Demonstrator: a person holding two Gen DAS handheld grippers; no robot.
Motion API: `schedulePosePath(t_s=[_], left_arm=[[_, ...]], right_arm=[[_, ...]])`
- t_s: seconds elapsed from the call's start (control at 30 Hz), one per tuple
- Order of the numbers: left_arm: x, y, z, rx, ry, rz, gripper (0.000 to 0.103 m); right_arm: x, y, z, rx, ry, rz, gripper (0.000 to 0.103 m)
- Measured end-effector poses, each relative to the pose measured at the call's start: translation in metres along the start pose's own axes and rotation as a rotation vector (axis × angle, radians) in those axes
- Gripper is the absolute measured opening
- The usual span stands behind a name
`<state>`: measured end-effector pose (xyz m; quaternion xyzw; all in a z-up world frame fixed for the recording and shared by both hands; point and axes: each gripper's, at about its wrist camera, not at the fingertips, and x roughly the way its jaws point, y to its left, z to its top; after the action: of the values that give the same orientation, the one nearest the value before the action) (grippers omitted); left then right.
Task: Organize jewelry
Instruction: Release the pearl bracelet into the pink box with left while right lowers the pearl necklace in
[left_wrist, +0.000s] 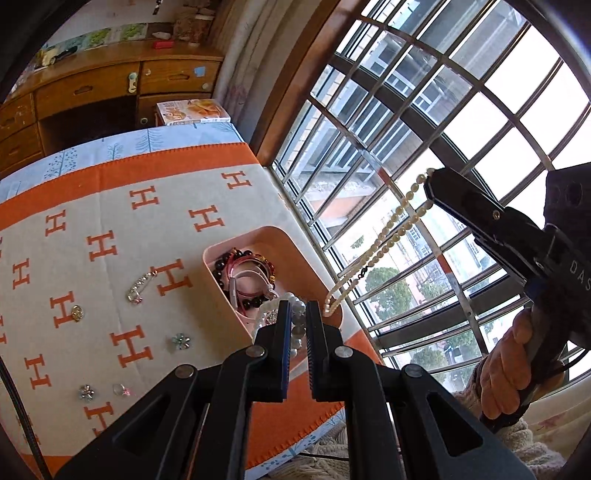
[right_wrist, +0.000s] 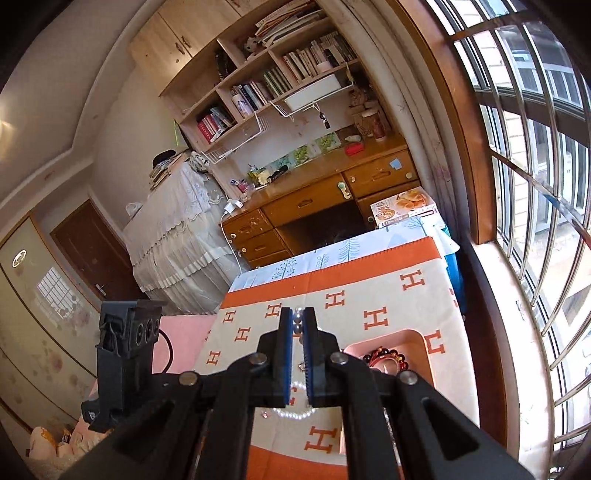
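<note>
Step in hand, as judged: a pearl necklace (left_wrist: 384, 236) is being carried toward the pink tray (left_wrist: 236, 314) on the orange-and-cream cloth (left_wrist: 110, 221). The tray is already loaded with dark bead bracelets (left_wrist: 236, 266) and a pale bead bracelet (left_wrist: 295, 306).

Right gripper (left_wrist: 430, 184): jaws closed on the necklace, pinched at the fingertips. The strand is hung in a long loop, its lower end just beside the tray's near rim; whether it touches cannot be told. Beads are seen between the pads in the right wrist view (right_wrist: 297, 325).

Left gripper (left_wrist: 295, 325): jaws nearly shut, nothing seen held. It hovers above the tray's near end.

Next move, as judged: the loop needs to be lowered over the tray's open area and released only once most of the strand is piled inside, else it may spill over the rim.

Left loose on the cloth: a safety-pin brooch (left_wrist: 140, 286), a small round charm (left_wrist: 77, 313), flower pieces (left_wrist: 181, 340).
</note>
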<state>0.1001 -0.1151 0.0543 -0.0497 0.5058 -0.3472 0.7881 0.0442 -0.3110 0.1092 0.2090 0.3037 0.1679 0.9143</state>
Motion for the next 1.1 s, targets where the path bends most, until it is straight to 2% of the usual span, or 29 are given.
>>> schedulePosePath(t_s=[0.23, 0.6, 0.67, 0.87, 1.03, 1.1], left_arm=[[0.042, -0.022, -0.011, 0.02, 0.1, 0.012, 0.005], [0.086, -0.013, -0.021, 0.024, 0.183, 0.092, 0.005], [0.091, -0.011, -0.023, 0.031, 0.195, 0.102, 0.008], [0.094, 0.0, -0.021, 0.015, 0.185, 0.117, 0.012], [0.083, 0.006, -0.021, 0.02, 0.146, 0.126, 0.013], [0.078, 0.008, -0.022, 0.013, 0.129, 0.126, 0.017]], right_arm=[[0.007, -0.033, -0.006, 0.056, 0.024, 0.013, 0.005], [0.025, -0.055, -0.009, 0.061, 0.04, -0.007, 0.005], [0.026, -0.058, -0.008, 0.065, 0.036, -0.014, 0.005], [0.025, -0.056, -0.006, 0.058, 0.019, -0.043, 0.005], [0.026, -0.056, -0.004, 0.048, 0.007, -0.07, 0.005], [0.03, -0.057, -0.002, 0.048, 0.01, -0.08, 0.005]])
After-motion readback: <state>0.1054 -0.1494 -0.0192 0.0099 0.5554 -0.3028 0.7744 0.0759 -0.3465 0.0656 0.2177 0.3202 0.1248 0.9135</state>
